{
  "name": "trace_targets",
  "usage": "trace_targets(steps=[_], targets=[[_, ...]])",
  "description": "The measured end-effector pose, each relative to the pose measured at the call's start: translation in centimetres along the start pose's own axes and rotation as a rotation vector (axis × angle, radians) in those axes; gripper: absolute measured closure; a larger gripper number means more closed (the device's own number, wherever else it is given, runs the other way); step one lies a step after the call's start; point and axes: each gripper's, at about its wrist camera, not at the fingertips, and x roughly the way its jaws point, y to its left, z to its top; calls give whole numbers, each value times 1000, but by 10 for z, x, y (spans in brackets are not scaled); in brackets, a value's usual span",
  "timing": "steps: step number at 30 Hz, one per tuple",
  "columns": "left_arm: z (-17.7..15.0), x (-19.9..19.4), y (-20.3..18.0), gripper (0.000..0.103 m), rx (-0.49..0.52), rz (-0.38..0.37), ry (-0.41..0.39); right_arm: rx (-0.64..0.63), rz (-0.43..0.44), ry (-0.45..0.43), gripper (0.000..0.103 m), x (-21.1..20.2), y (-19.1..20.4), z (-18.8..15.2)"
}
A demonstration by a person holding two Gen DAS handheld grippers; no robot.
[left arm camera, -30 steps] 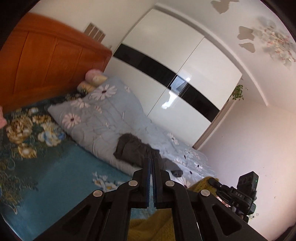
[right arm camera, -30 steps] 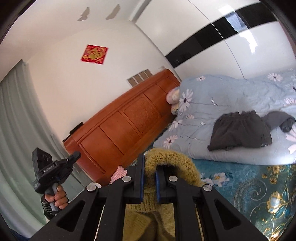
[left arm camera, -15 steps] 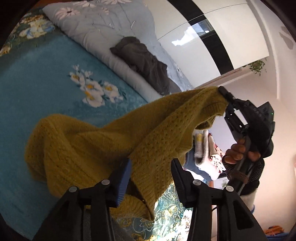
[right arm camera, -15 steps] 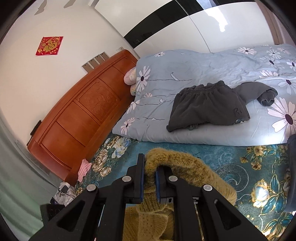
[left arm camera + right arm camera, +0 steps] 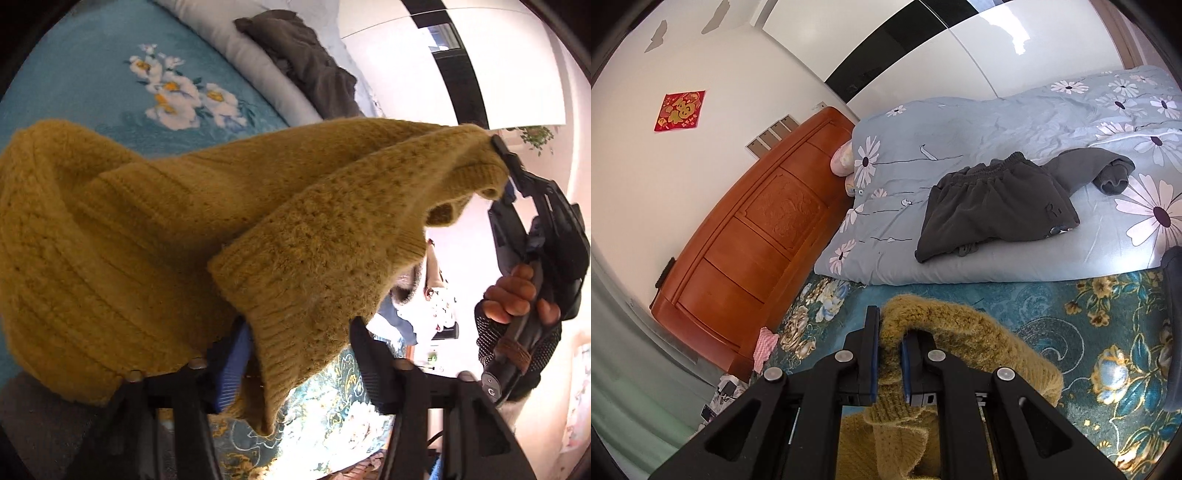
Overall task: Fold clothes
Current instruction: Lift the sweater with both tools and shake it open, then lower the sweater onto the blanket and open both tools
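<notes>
Here's the bed [image 5: 1052, 302], teal floral spread up front, a pale daisy quilt [image 5: 997, 125] bunched along the far side with a dark grey garment [image 5: 993, 210] on it, wooden headboard [image 5: 750, 236] and white wardrobe [image 5: 997, 48] hemming it in. The mustard sweater [image 5: 229, 221] hangs stretched above the open spread: right tongs [image 5: 888, 347] clenched on a knit fold, left tongs [image 5: 299, 354] closing with its ribbed hem between the jaws, not yet pinched.
</notes>
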Motion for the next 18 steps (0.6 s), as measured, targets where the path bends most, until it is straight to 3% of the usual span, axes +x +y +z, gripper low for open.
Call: trace_targets(steps=[3,10,18], targets=[[1,0,-3,99,16,-14,-3,13,-2,-2,93,-3,-7,-1],[26,-17,-17,99,86,-27,-100,50,-14,3,93,-2,-26,0],[133,-58,-24,99,135,6,-289,88,-53,20,93,15,-49,14]])
